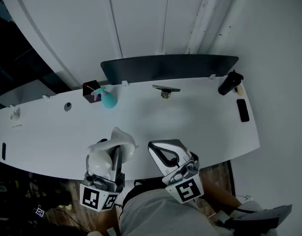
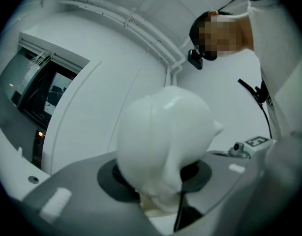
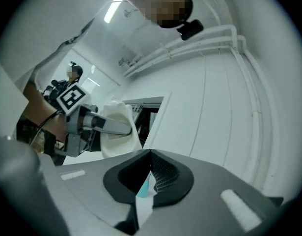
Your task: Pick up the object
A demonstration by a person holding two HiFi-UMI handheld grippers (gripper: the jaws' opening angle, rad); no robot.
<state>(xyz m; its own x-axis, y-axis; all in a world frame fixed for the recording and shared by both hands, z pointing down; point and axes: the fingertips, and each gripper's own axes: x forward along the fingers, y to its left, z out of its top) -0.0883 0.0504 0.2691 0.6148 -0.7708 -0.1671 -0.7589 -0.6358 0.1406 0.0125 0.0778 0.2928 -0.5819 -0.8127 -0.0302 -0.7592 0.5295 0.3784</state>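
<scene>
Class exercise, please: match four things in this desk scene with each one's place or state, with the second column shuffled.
1 white object
2 teal item
3 flat black slab
4 right gripper

A jaws together, empty
B near the table's right end
C held by the left gripper
D beside the small black box

Pairs: 1-C, 2-D, 3-B, 4-A

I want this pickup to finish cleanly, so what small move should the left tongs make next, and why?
Probably raise it slightly, keeping the squeeze. The left tongs are closed on the white object at the near edge of the table, and I can't tell whether it has lifted clear; the right tongs are shut and empty.
</scene>
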